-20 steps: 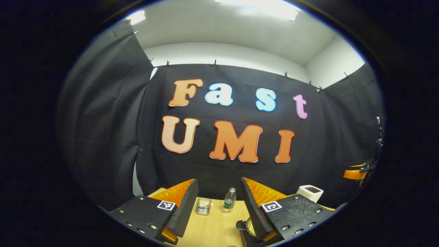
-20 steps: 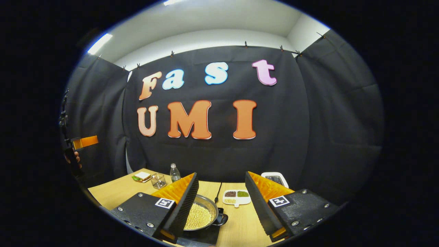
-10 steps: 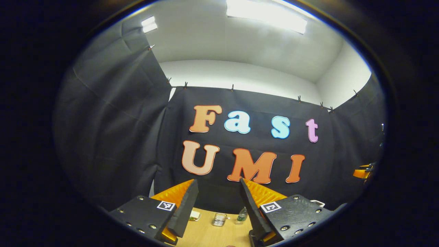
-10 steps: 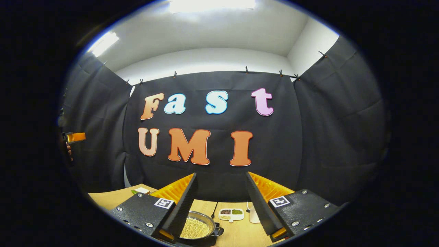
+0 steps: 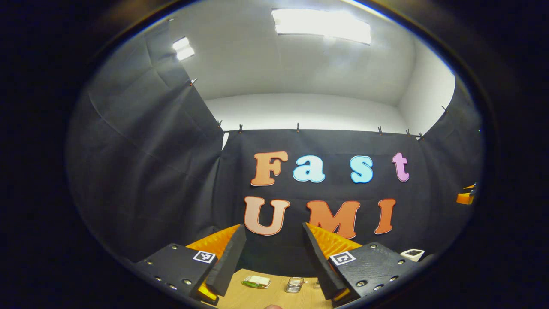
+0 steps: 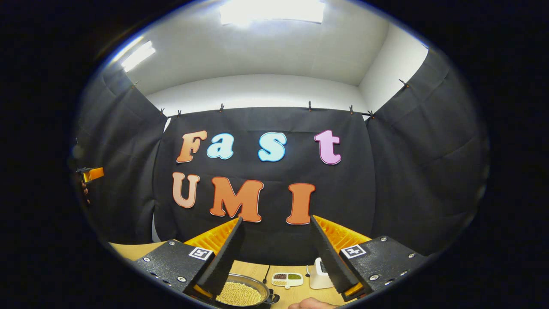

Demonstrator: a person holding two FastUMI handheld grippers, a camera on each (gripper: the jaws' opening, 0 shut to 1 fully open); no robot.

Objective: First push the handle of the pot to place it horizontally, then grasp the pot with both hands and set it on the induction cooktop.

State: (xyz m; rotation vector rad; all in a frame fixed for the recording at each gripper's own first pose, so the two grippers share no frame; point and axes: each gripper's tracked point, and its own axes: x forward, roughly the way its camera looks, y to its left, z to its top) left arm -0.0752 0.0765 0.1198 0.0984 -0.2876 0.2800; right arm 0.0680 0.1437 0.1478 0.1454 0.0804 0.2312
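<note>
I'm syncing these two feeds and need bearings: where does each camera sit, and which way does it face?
Left gripper view: rides the left gripper, tilted up at the wall; fingers open.
Right gripper view: rides the right gripper, open above the pot; a hand at the bottom.
Shared: the wooden table and a white box.

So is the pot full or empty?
Not empty: the pot holds a heap of small pale yellow beans, seen in the right gripper view between the open right hand-held gripper fingers.

Both grippers, left gripper (image 5: 273,253) and right gripper (image 6: 276,251), wear dark textured plates with silver screws, square black-and-white markers, and seemingly ribbed finger faces.
</note>
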